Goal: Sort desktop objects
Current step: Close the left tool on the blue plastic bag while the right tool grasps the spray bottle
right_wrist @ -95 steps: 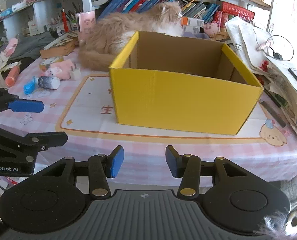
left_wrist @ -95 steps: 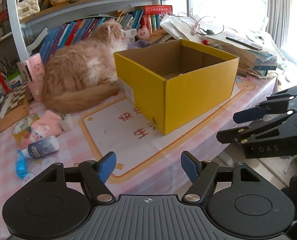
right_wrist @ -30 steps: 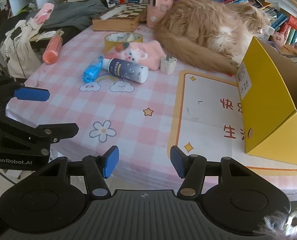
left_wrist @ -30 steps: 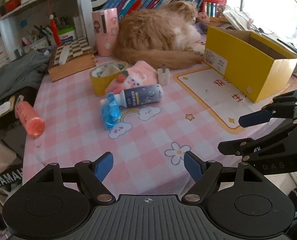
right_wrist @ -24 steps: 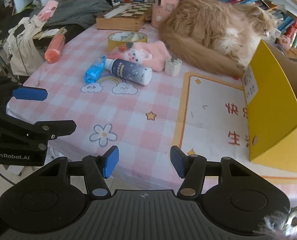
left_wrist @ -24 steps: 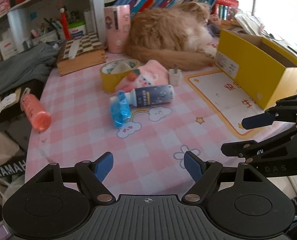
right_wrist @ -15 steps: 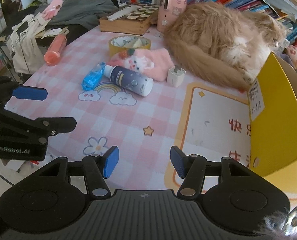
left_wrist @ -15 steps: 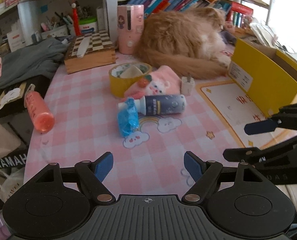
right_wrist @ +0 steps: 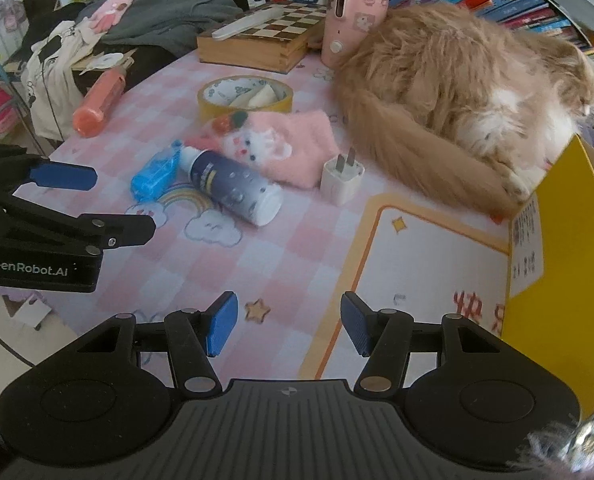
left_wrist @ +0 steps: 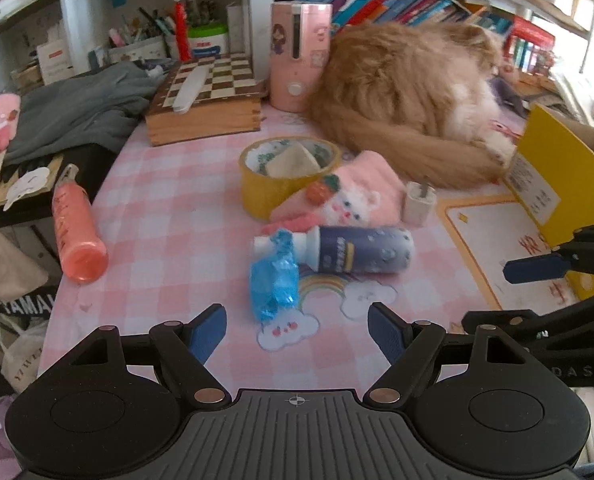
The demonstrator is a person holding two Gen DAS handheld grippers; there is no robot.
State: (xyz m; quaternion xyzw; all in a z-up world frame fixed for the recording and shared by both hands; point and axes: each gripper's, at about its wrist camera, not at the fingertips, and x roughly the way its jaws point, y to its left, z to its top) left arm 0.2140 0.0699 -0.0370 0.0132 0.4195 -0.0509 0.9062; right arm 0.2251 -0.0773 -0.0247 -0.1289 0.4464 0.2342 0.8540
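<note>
On the pink checked tablecloth lie a blue crinkly packet [left_wrist: 274,278] [right_wrist: 155,172], a dark blue bottle [left_wrist: 357,250] [right_wrist: 233,186], a pink plush sock [left_wrist: 353,198] [right_wrist: 281,146], a white plug [left_wrist: 419,204] [right_wrist: 342,180], a yellow tape roll [left_wrist: 287,174] [right_wrist: 245,96] and an orange tube [left_wrist: 77,232] [right_wrist: 101,98]. The yellow box [left_wrist: 565,176] [right_wrist: 569,264] stands at the right. My left gripper [left_wrist: 297,330] hangs open just short of the blue packet, empty. My right gripper [right_wrist: 289,328] is open over the mat edge, empty.
A ginger cat [left_wrist: 409,96] [right_wrist: 465,100] lies curled against the box. Behind are a chessboard case [left_wrist: 209,96], a pink cylinder [left_wrist: 299,56], grey clothes [left_wrist: 77,100] and bookshelves. The table edge falls away at the left, beside the orange tube.
Both grippers swung left from the yellow box toward the pile of small objects, which now lies closer and more central. Jaws have kept the same width.
</note>
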